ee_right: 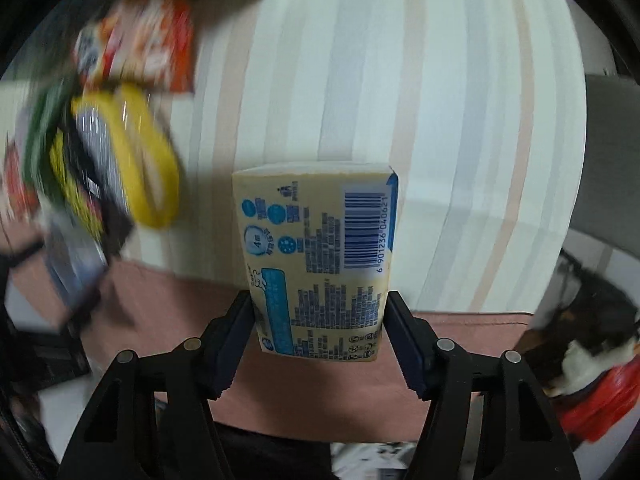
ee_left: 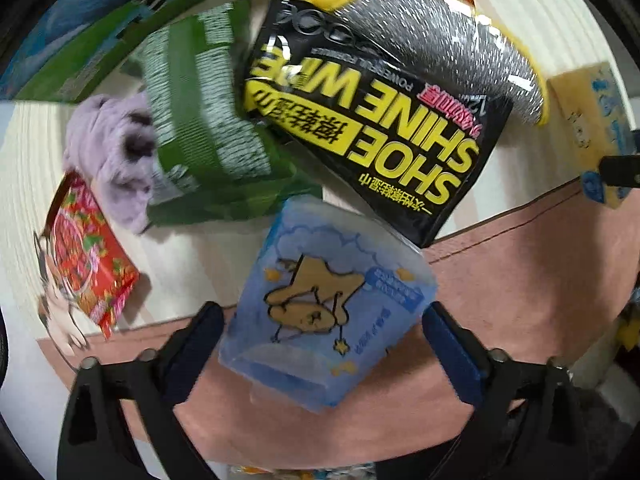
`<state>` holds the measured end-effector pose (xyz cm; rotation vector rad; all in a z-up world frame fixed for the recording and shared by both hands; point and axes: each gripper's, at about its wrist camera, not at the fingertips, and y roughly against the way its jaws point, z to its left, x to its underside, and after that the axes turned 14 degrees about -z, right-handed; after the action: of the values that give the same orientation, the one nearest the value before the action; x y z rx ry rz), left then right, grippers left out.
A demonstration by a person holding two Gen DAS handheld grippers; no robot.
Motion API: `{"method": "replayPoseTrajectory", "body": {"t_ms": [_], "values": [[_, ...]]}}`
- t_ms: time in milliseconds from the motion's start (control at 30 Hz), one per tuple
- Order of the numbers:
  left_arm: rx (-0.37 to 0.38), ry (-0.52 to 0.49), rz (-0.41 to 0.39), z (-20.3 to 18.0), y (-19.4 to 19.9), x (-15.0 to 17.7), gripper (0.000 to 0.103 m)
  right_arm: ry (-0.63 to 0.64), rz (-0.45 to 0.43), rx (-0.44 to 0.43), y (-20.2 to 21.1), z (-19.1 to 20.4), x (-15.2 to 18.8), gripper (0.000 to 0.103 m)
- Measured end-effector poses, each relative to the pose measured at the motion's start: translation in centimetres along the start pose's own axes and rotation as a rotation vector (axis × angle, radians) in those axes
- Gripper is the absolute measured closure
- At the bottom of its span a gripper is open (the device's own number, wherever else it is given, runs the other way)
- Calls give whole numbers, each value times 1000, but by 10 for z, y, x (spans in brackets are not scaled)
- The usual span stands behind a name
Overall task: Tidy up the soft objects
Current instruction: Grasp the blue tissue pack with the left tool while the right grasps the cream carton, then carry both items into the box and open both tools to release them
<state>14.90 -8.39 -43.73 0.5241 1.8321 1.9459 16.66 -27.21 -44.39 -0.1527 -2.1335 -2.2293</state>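
Two handheld grippers work over a striped worktop [ee_right: 400,80] edged by a pink mat [ee_left: 520,280]; seen from the left wrist, a red snack packet [ee_left: 92,256] lies at the far left, beside it a lilac plush toy [ee_left: 116,156] touching a green-and-white packet [ee_left: 200,120], then a black-and-yellow pack of shoe shine wipes [ee_left: 372,120] overlapping a silver scouring pad with a yellow rim [ee_left: 440,44], and at the far right a pale yellow tissue pack [ee_left: 592,108] held aloft at its lower end by the other tool; the left gripper [ee_left: 324,332] has its jaws spread to either side of a blue tissue pack printed with a cartoon bear [ee_left: 328,304], which sits between them over the mat's edge, and whether the pads actually press it cannot be told; from the right wrist, the same heap of packets streaks past in blur at the left, the yellow-rimmed pad [ee_right: 136,156] among them; at centre the right gripper [ee_right: 320,328] has its jaws clenched on the lower part of the yellow tissue pack [ee_right: 320,256], barcode side facing the lens, raised above the worktop and well apart from the heap; a blurred black, white and red object [ee_right: 592,344] sits at the right edge.
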Motion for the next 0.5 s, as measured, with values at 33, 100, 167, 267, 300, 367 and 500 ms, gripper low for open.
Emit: {"method": "replayPoseTrajectory", "body": {"t_ms": [33, 100, 167, 267, 300, 367, 500], "values": [[-7, -12, 11, -2, -4, 0, 26, -3, -8, -2, -1, 1, 1, 33], [11, 16, 10, 0, -4, 2, 42, -16, -27, -23, 0, -2, 1, 32], [25, 88, 15, 8, -5, 6, 46, -47, -48, -40, -7, -11, 0, 32], [88, 331, 70, 29, -3, 24, 47, -57, -67, -28, -13, -15, 1, 36], [123, 442, 90, 36, -4, 35, 47, -50, -72, -28, -13, -13, 4, 36], [182, 595, 111, 44, -7, 54, 47, -30, -47, -52, -10, 1, 15, 37], [240, 704, 103, 41, -12, 73, 42, 56, -8, -71, -13, 20, 30, 36]]}}
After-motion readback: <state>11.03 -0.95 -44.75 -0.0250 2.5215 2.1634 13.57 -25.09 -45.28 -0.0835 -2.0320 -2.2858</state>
